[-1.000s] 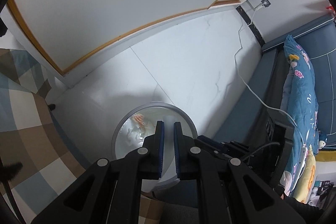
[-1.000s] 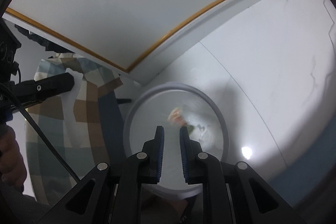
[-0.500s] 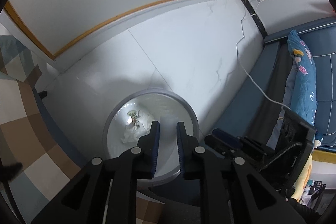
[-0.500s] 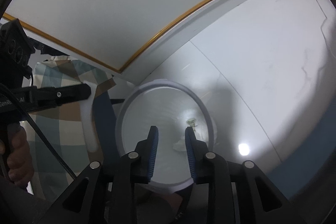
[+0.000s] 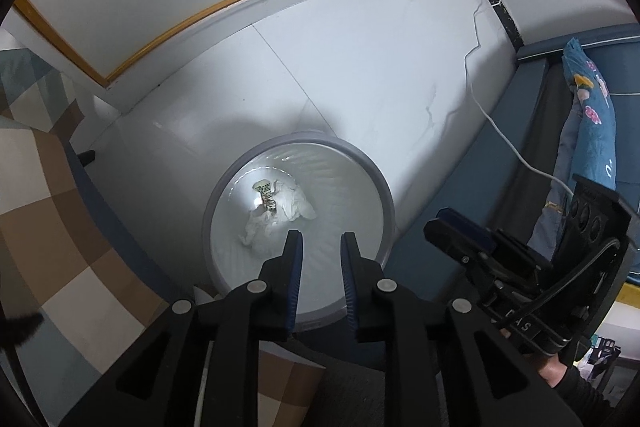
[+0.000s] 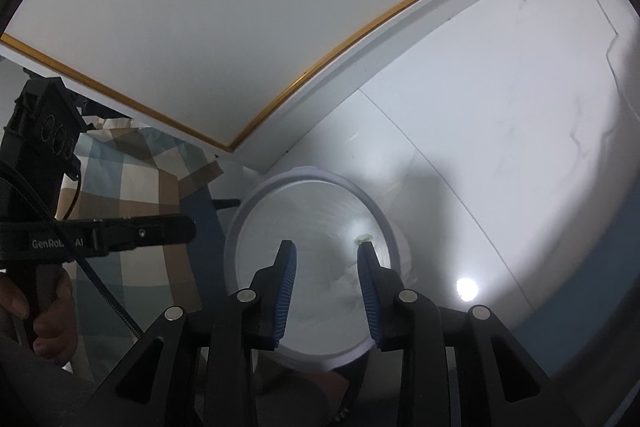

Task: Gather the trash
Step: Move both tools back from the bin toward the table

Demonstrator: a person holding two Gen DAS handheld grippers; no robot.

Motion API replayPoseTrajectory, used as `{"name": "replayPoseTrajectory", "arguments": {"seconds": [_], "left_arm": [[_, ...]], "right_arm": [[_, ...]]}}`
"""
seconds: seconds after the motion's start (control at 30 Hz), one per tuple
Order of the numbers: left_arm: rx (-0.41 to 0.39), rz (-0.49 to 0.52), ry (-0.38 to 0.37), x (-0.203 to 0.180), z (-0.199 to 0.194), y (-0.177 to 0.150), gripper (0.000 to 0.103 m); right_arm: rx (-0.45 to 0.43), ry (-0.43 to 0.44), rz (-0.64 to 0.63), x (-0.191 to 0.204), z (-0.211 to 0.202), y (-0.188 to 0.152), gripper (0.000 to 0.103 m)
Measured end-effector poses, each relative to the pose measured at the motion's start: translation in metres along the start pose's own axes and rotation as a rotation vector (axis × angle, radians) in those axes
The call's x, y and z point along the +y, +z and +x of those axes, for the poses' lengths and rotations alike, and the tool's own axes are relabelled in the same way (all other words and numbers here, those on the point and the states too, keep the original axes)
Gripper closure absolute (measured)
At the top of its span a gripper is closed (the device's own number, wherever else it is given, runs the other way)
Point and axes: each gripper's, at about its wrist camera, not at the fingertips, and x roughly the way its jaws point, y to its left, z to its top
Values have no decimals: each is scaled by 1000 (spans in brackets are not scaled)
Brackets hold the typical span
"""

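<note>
Both grippers over the bin (image 5: 382, 183): left gripper (image 5: 319, 242) jaws just opening, slightly apart, empty; right gripper (image 6: 327, 251) spread, empty. Trash (image 5: 280, 211) at bin bottom. Checkered cloth (image 5: 44, 211) left, cable (image 5: 492, 119) right. Right view blurry.

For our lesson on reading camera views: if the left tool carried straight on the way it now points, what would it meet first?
Probably the inside of the grey bin: the left tool points down into its mouth with nothing between, so the crumpled white trash at the bottom comes first. Depth is unclear.

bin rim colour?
Grey rim on a white-lined bin; clearest in the left wrist view.
</note>
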Motion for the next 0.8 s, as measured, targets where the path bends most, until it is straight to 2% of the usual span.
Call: {"name": "replayPoseTrajectory", "arguments": {"seconds": [0.1,0.17,0.3,0.37,0.43,0.53,0.8], "left_arm": [[-19,5,17,-3,-8,-3,77],[-39,7,31,-3,-13,-5,64],[-89,10,60,-3,-29,-11,61],[-112,4,73,-2,-38,-15,56],[-143,5,88,-2,-46,-20,52],[-203,11,97,-5,-62,-28,52],[-333,-14,140,-1,-99,-52,50]], "right_arm": [[-8,4,-3,2,-3,1,71],[-10,14,0,3,-5,1,71],[-18,18,-1,7,-12,2,68],[-23,20,-1,9,-17,2,65],[-26,18,-1,12,-22,2,57],[-37,21,2,18,-31,3,46],[-72,9,-36,40,-56,1,35]]}}
